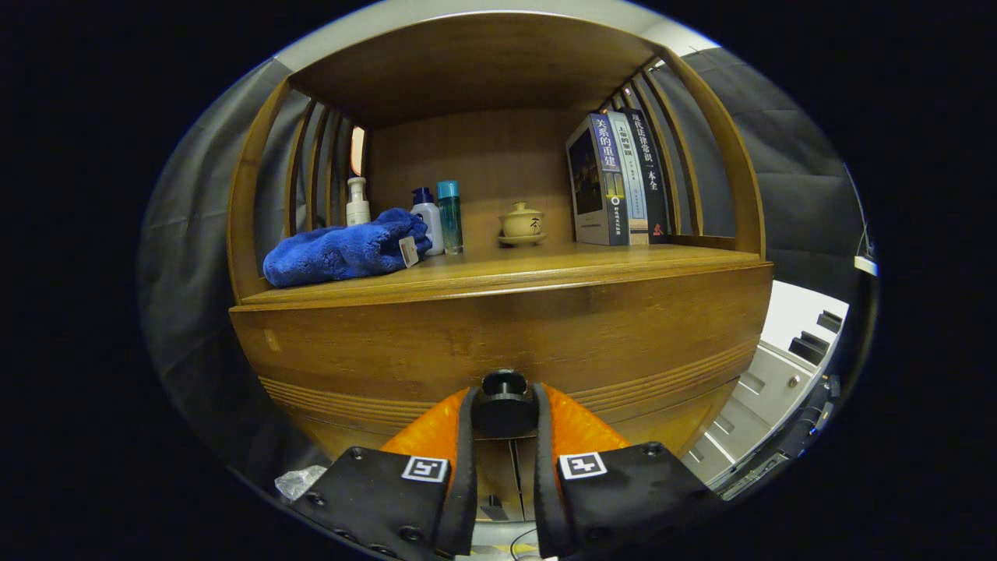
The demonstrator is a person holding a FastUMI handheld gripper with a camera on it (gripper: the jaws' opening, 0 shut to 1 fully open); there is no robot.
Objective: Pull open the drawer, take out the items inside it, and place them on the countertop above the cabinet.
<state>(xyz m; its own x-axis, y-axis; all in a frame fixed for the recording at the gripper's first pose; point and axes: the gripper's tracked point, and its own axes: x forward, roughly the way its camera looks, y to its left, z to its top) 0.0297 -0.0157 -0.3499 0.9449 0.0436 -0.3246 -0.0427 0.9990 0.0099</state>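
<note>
A wooden cabinet point(498, 335) with slatted, curved sides stands against dark cloth, and its upper surface point(506, 269) runs as a broad plank under an arched wooden roof. On that surface, toward 10 o'clock from the tool, a blue towel point(343, 251) lies bunched with a small tag hanging at its right end. Just behind the towel at its left stands a pale pump bottle point(357, 202). Touching or just beside the towel's right end is a white bottle with a dark blue cap point(428, 220), and right next to that a clear bottle with a teal cap point(449, 216). Near 12 o'clock sits a cream lidded tea bowl on a saucer point(522, 224), apart from the bottles. At about 1 o'clock three books point(615, 181) stand upright, pressed together and resting against the right-hand slats.

Below the surface is the drawer front point(498, 343), ridged along its lower edge and looking closed. Its round dark knob point(504, 405) sits low at the centre. The tool point(504, 409) is narrowed around this knob, one finger pressing on each side of it. A crumpled bit of clear plastic point(300, 481) lies at 8 o'clock beside the left finger. Pale grey furniture point(767, 382) shows at 3 o'clock, beyond the cabinet's right corner.
</note>
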